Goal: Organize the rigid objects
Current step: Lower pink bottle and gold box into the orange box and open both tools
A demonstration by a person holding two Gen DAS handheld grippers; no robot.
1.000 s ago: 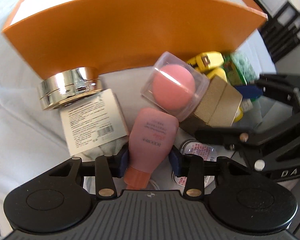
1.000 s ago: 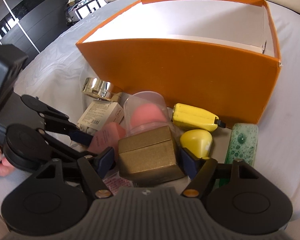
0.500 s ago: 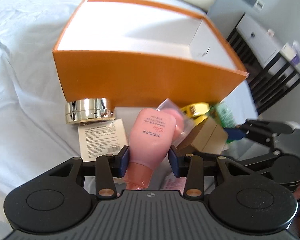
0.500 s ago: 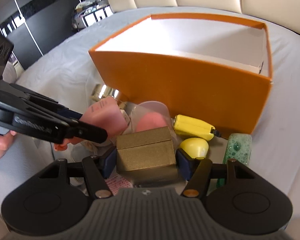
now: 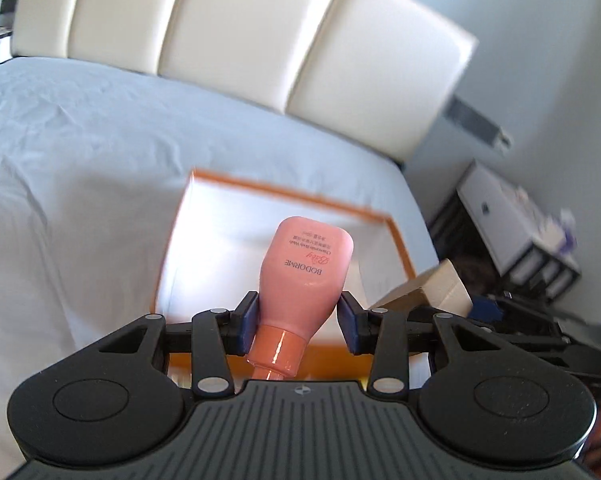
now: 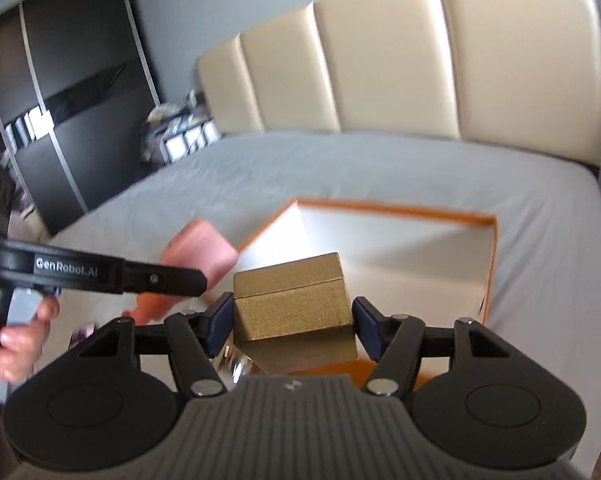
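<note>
My left gripper (image 5: 298,318) is shut on a pink bottle (image 5: 306,268) with an orange cap, held in the air above the near edge of the orange box (image 5: 284,196). My right gripper (image 6: 292,316) is shut on a gold box (image 6: 296,300), also raised over the near wall of the orange box (image 6: 396,208), whose white inside looks empty. The pink bottle (image 6: 198,252) and the left gripper's arm show at left in the right wrist view. The gold box (image 5: 428,286) shows at right in the left wrist view.
The orange box lies on a bed with a grey sheet (image 5: 80,140) and a cream padded headboard (image 6: 400,64). A dark shelf unit (image 5: 516,232) stands at the right of the bed, a dark wardrobe (image 6: 72,92) at the left.
Both grippers have lifted their objects up off the pile and forward, from in front of the orange box to above its near wall. The pile has dropped out of view.
</note>
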